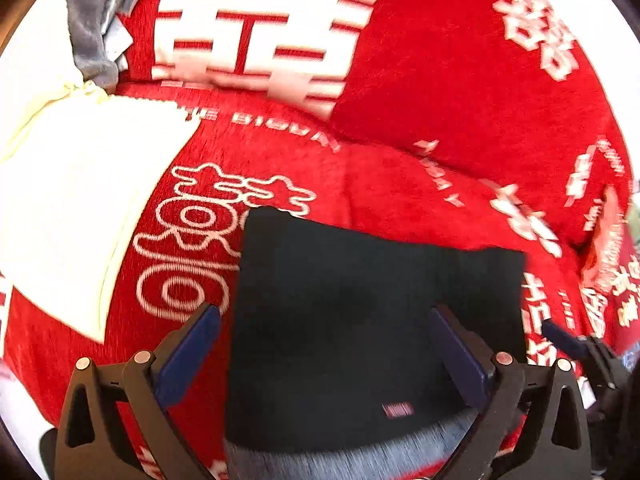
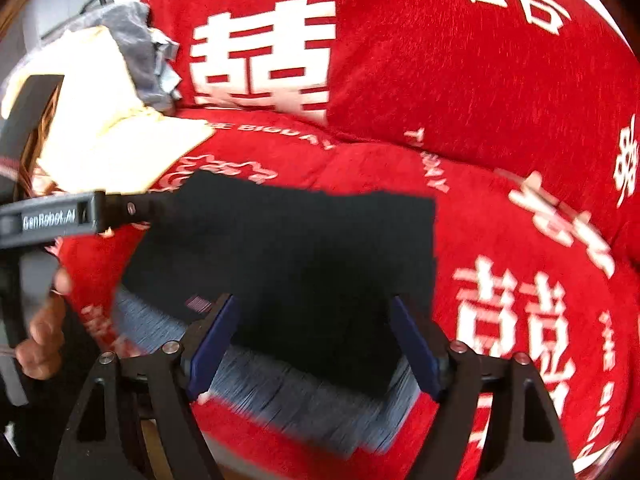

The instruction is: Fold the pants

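Note:
The black pants point(image 1: 360, 320) lie folded into a flat rectangle on the red sofa seat, grey ribbed waistband point(image 1: 360, 456) at the near edge. They also show in the right wrist view point(image 2: 304, 248). My left gripper point(image 1: 326, 344) is open and empty, its blue pads just above the near half of the pants. My right gripper point(image 2: 314, 336) is open and empty over the near right part of the pants. The left gripper's body point(image 2: 52, 220) shows at the left of the right wrist view, and the right gripper's finger point(image 1: 568, 340) shows at the right of the left wrist view.
A red sofa cover point(image 1: 400, 184) with white characters covers the seat and back cushions point(image 2: 440, 60). A folded cream garment point(image 1: 80, 208) lies on the seat to the left. Grey clothing point(image 1: 92, 20) is piled behind it.

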Demonstrator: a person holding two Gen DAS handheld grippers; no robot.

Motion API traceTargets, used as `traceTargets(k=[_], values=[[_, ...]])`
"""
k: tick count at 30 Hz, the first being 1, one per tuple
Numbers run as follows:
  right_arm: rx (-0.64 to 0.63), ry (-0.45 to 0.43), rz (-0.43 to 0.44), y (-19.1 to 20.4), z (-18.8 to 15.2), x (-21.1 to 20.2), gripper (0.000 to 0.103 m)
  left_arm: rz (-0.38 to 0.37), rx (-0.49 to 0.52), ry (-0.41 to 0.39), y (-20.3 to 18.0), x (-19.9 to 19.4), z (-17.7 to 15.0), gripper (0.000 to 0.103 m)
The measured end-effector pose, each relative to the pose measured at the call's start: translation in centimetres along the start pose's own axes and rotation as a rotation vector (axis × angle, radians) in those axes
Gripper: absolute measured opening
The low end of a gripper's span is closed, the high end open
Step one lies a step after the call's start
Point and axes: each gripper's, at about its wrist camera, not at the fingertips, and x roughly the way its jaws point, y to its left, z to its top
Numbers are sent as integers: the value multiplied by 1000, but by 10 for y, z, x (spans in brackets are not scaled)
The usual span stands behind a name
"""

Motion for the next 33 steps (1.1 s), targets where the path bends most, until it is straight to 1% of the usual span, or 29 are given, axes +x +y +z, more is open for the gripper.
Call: traceTargets(k=[2, 4, 5, 7, 9, 11, 12, 15, 19, 21, 23, 24, 26, 28, 29, 30, 31, 33], values=[[-4, 17, -17, -1, 13, 14, 81, 40, -9, 24, -1, 12, 10, 103], [-24, 29, -27, 2, 27, 27, 81, 76, 12, 33, -4, 20, 17, 103], [-29, 38, -20, 3, 30, 32, 81, 87, 23, 38, -6, 25, 20, 103], [-25, 87, 18, 4, 37, 51, 81, 114, 41, 67, -9, 37, 24, 103], [-17, 126, 15, 2, 39, 69, 81, 148, 44, 113, -6, 56, 27, 103], [-9, 158, 15, -2, 39, 86, 82, 149, 37, 158, 0, 72, 25, 103], [-2, 156, 9, -5, 38, 90, 84, 136, 28, 172, 3, 77, 24, 103], [14, 168, -1, -8, 39, 98, 89, 103, 9, 177, 9, 83, 21, 103], [31, 183, -10, -12, 40, 110, 97, 111, 17, 181, 6, 89, 21, 103], [43, 188, 4, -16, 41, 111, 98, 126, 39, 175, 1, 87, 22, 103], [46, 202, -2, -17, 44, 105, 98, 124, 56, 141, -3, 75, 26, 103], [49, 190, -11, -16, 46, 98, 98, 115, 54, 113, -5, 67, 30, 103], [48, 138, 2, -12, 49, 82, 98, 104, 49, 57, -6, 52, 36, 103], [27, 120, 6, -5, 50, 78, 98, 164, 59, 42, -9, 51, 42, 103], [14, 128, -2, -1, 50, 81, 98, 220, 65, 50, -9, 56, 44, 103], [2, 149, -11, 3, 49, 86, 98, 251, 63, 62, -7, 62, 45, 103], [-6, 171, -15, 6, 47, 93, 98, 278, 49, 96, -2, 70, 44, 103], [-25, 201, -34, 11, 39, 103, 98, 264, 14, 141, 5, 77, 37, 103]])
